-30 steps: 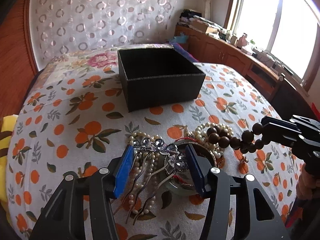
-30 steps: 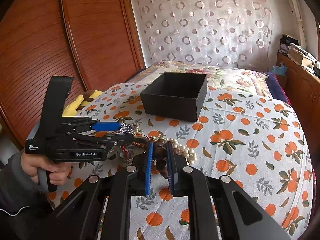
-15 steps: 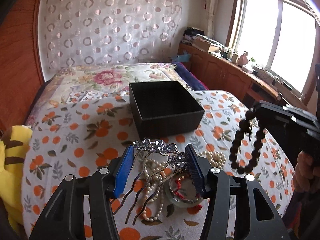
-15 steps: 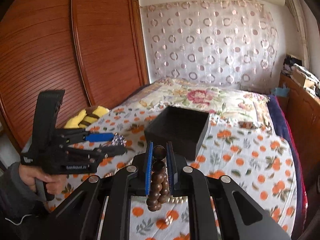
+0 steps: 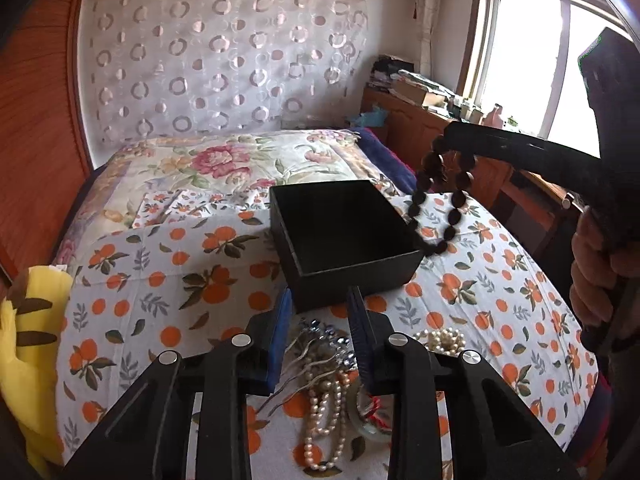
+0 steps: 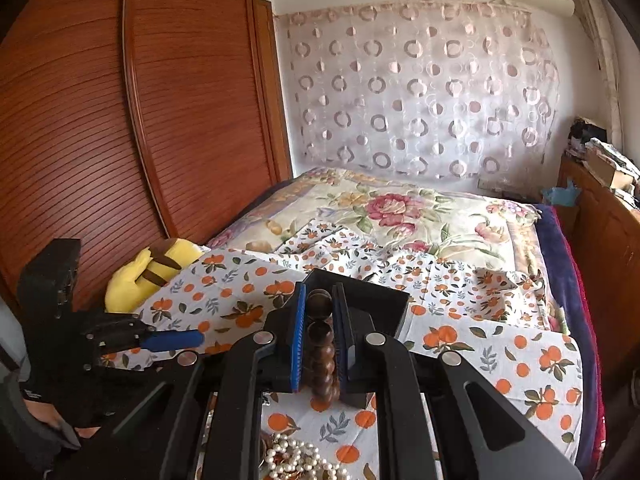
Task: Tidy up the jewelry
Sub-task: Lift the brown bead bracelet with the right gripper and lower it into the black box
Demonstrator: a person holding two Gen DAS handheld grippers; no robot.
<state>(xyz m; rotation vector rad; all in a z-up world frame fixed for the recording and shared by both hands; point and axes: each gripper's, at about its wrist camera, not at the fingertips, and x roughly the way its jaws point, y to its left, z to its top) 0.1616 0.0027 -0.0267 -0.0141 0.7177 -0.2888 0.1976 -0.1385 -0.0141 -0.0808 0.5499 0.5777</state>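
My right gripper (image 6: 320, 304) is shut on a dark brown bead bracelet (image 6: 320, 360). In the left wrist view that bracelet (image 5: 420, 196) hangs from the right gripper (image 5: 444, 142) over the right edge of the open black box (image 5: 352, 268). My left gripper (image 5: 318, 300) hovers just in front of the box and its jaws are closing. Nothing is pressed between its pads. The silver crystal hair comb (image 5: 324, 336) lies below them on the jewelry pile. A pearl necklace (image 5: 324, 412) and a pale bangle with red thread (image 5: 368, 420) lie there too.
The box stands on a bedspread with orange print (image 5: 480, 280). A yellow plush toy (image 5: 24, 340) lies at the bed's left edge beside a wooden wardrobe (image 6: 120, 140). A cluttered wooden cabinet (image 5: 420, 132) runs under the window on the right. More pearls (image 5: 440, 338) lie right of the pile.
Both grippers have risen. The right one carried the bracelet up and over towards the box. The comb left the left jaws and lies on the pile; those jaws have narrowed.
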